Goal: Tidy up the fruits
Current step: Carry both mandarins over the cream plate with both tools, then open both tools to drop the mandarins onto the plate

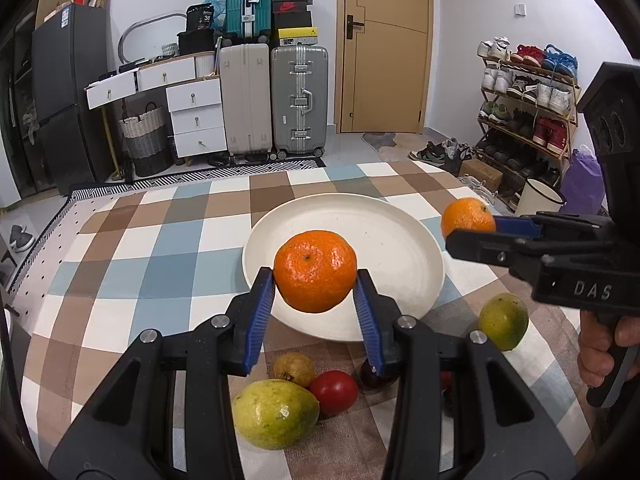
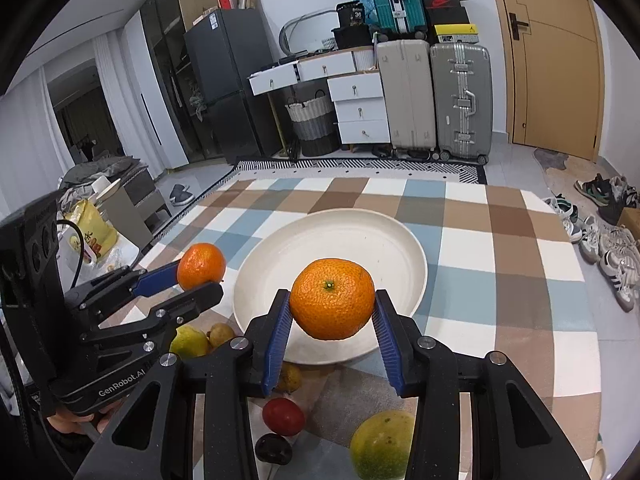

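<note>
In the left wrist view, an orange (image 1: pixel 315 271) is gripped at the centre of the frame between the blue pads of the left tongs (image 1: pixel 316 284), held above the near rim of a white plate (image 1: pixel 392 240) that lies on the checked surface (image 1: pixel 152 248). At the right edge of that frame, the right tongs (image 1: pixel 470 226) are seen from the side, closed around a second orange (image 1: pixel 467 218) held beyond the plate's right rim.

In the right wrist view, that second orange (image 2: pixel 332 299) is seen at the centre, clamped between the blue pads of the right tongs (image 2: pixel 332 312) over the near part of the plate (image 2: pixel 360 236). At the left of that frame, the left tongs (image 2: pixel 200 276) are seen holding the first orange (image 2: pixel 201 266) just left of the plate's rim.

Loose fruit is seen on the surface (image 2: pixel 500 248) below the plate: a large yellow-green fruit (image 1: pixel 275 414) at the lower centre of the left view, a small yellowish fruit (image 1: pixel 294 369) and a red fruit (image 1: pixel 334 391) just beside it, a dark fruit (image 1: pixel 370 376) partly hidden behind a tong finger, and a green citrus (image 1: pixel 503 321) at the lower right.
</note>
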### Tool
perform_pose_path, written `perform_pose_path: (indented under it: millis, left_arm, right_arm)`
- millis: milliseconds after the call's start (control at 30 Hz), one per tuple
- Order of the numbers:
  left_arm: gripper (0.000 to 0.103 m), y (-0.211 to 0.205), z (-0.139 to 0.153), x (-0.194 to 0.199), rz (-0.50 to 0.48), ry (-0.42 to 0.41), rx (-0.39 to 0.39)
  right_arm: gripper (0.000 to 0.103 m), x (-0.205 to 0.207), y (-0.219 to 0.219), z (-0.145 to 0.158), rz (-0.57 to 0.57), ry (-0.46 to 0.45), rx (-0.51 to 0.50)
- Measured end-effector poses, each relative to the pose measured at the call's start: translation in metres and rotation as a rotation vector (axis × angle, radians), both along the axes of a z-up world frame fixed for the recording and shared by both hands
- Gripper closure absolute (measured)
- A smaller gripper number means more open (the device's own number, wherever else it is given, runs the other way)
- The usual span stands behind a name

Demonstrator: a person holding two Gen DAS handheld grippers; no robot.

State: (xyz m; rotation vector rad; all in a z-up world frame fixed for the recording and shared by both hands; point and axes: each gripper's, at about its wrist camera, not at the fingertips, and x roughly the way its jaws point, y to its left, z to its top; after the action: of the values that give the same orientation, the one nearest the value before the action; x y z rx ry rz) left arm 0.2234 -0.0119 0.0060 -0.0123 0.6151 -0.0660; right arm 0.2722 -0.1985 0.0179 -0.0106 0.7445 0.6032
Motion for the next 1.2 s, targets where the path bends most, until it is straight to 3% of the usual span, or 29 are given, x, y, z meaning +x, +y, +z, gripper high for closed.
perform_pose_path:
  millis: [533, 700, 767, 833, 1000, 1100, 1200]
  left_arm:
    - [0.065, -0.001, -0.019, 0.013, -0.012, 0.042, -0.003]
    - [0.065, 0.000, -0.018, 0.011, -0.008, 0.041, 0.000]
    - [0.062, 0.001, -0.017, 0.009, -0.015, 0.036, -0.007]
    - [0.049, 0.002, -0.015, 0.006, -0.012, 0.028, -0.006]
    - [0.019, 0.006, -0.008, -0.005, 0.004, -0.002, -0.013]
    - [0.014, 0.009, -0.003, -0.012, 0.009, -0.016, -0.016]
    - [0.001, 0.012, 0.000, -0.022, 0.017, -0.030, -0.007]
  right_arm:
    - [0.061, 0.016, 0.013, -0.036, -0.017, 0.070, -0.057]
    - [0.049, 0.012, 0.012, -0.031, -0.019, 0.038, -0.042]
    - [0.049, 0.010, 0.010, -0.027, -0.017, 0.031, -0.042]
    - [0.047, 0.008, 0.007, -0.024, -0.025, 0.021, -0.044]
    - [0.021, -0.001, -0.006, -0.016, -0.045, 0.008, -0.014]
    - [0.009, -0.009, -0.013, -0.012, -0.065, -0.014, -0.009]
    - [0.001, -0.018, -0.018, -0.010, -0.073, -0.031, -0.022]
